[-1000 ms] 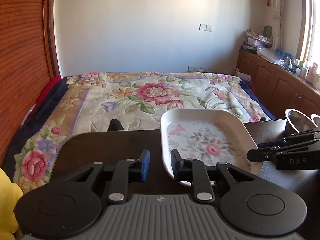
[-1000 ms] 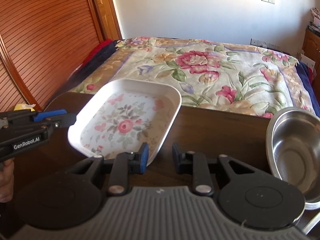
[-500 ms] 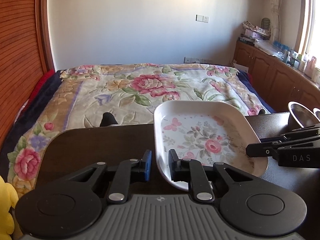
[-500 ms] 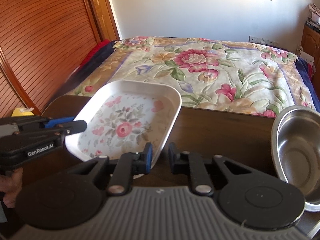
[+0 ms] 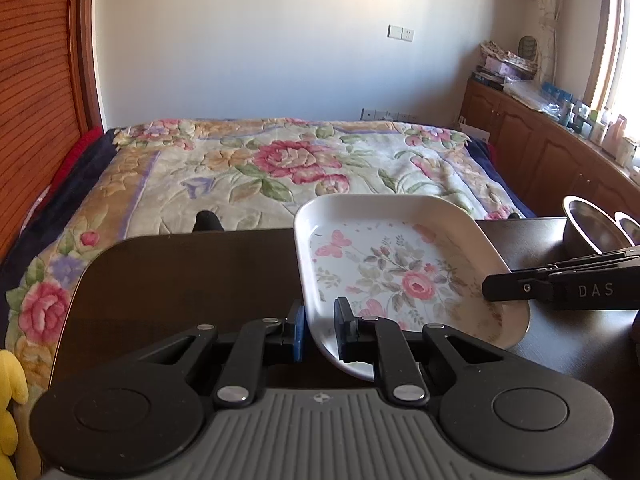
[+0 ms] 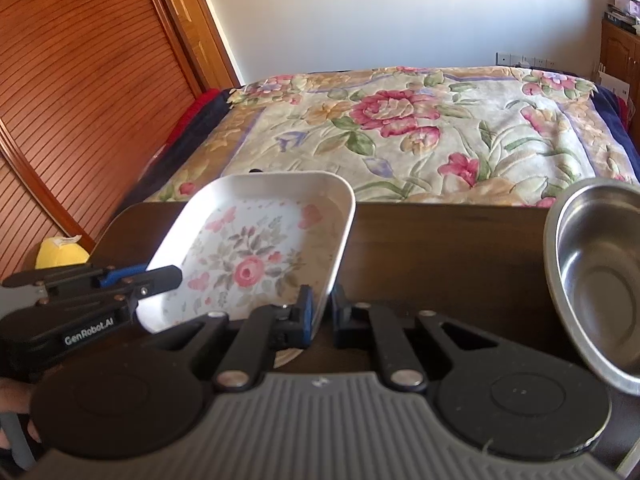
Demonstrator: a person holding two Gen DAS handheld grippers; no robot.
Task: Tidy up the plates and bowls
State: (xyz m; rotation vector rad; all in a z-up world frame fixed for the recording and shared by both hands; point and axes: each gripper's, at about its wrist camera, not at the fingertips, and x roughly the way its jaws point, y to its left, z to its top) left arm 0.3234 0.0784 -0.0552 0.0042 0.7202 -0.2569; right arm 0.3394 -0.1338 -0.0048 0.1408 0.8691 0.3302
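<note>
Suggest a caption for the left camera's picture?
Both grippers straddle the floral plate's rim on a dark table.

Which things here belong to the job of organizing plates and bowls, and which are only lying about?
Job:
- floral plate, rim between both grippers' fingers
- steel bowl on the dark table
- left gripper
- right gripper

Lying about:
- flowered bedspread
- yellow plush toy
- clutter on the wooden cabinets

Daylight entered from window (image 5: 624, 48) at far right, blown out. Bedspread (image 5: 280, 168) sunlit; dark table (image 5: 180, 280) stayed shadowed. Steel bowl (image 6: 600, 276) carried glare. Fisheye bent edges; focus sharp.
</note>
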